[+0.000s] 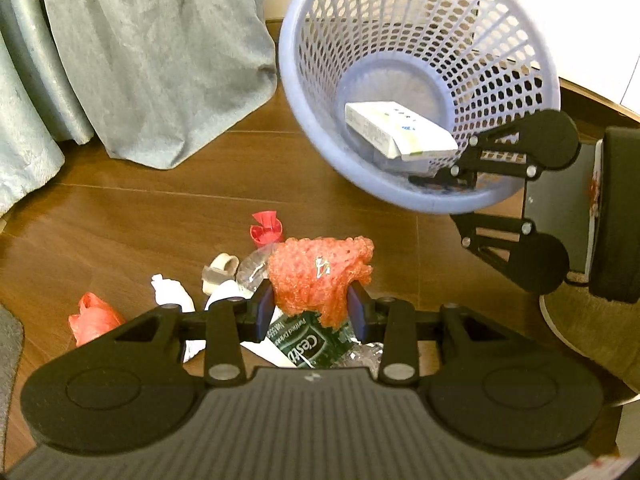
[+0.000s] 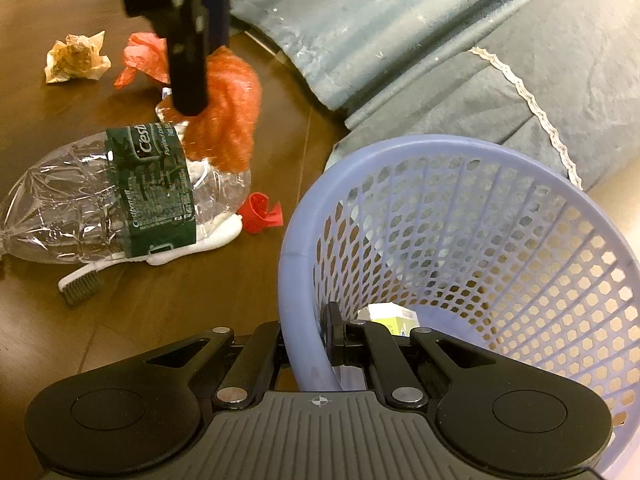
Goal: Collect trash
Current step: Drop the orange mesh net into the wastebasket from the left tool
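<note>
Left gripper [image 1: 311,310]: its 2 blue-padded fingers [image 1: 264,312] pinch the orange foam net [image 1: 320,276] from either side; the net's bulk bulges out beyond the fingertips and a flap droops back between them.
Orange foam net: looks very light, soft and springy (a fruit sleeve, by its mesh), so it should squash under the pads rather than slip. A pinch across the bunched middle seems the safest hold, since a loose edge could stretch or tear free.
Crushed bottle [image 2: 100,200]: lies on the floor under and behind the left fingers, with a toothbrush [image 2: 80,282] tucked partly beneath it. Thin, crackly plastic, probably slick; the labelled waist looks the best place to take it.
Small litter: a red cap [image 1: 266,229] just ahead of the left fingertips, a white wad [image 1: 170,290] and a red plastic scrap [image 1: 94,318] off to their left side.
Basket [image 1: 296,92]: ahead and to the right of the left fingertips, tipped toward them, with a white carton [image 1: 400,130] inside.
Right gripper [image 2: 308,340]: fingers pressed together on the basket's rim, 1 outside the wall and 1 inside, holding it tilted.
</note>
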A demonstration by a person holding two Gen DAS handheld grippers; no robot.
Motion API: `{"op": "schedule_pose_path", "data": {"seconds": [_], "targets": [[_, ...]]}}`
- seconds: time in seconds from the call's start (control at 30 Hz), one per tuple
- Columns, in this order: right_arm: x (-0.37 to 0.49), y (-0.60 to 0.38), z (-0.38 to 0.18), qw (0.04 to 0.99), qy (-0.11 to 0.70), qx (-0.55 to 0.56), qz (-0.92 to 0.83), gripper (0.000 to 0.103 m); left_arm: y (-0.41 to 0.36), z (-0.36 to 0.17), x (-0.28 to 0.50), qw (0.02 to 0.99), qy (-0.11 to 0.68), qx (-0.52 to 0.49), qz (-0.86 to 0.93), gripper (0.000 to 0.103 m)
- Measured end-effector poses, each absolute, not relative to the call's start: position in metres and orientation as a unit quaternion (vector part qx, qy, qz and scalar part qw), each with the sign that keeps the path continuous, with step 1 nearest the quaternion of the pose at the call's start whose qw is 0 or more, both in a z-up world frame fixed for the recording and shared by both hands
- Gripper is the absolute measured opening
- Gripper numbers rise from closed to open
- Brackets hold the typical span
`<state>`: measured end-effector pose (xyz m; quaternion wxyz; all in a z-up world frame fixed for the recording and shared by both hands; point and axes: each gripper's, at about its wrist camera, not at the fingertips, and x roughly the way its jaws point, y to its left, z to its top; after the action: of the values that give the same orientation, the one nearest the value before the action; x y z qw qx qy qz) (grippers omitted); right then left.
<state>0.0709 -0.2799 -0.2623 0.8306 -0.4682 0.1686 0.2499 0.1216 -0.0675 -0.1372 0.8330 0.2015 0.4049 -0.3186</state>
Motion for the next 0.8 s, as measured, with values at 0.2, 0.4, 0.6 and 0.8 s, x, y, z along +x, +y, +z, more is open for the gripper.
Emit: {"op": "schedule_pose_path", "data": {"seconds": [0.2, 0.4, 0.6, 0.8], "targets": [[0.069, -0.279, -0.263, 0.829, 0.168, -0.470, 0.253, 0.000, -0.078, -0.117, 0.124, 0.837, 0.388, 0.208, -0.325, 0.033], [0.070, -0.278, -0.262, 0.829, 0.168, -0.469, 0.253, 0.000, -0.105, -0.091, 0.131, 0.839, 0.354, 0.217, -0.353, 0.033], [0.069, -0.278, -0.263, 0.831, 0.169, -0.466, 0.254, 0.000, -0.145, -0.079, 0.146, 0.829, 0.325, 0.235, -0.390, 0.033], [0.068, -0.279, -0.264, 0.832, 0.169, -0.463, 0.254, 0.000, -0.194, -0.078, 0.168, 0.823, 0.305, 0.244, -0.412, 0.041]]}}
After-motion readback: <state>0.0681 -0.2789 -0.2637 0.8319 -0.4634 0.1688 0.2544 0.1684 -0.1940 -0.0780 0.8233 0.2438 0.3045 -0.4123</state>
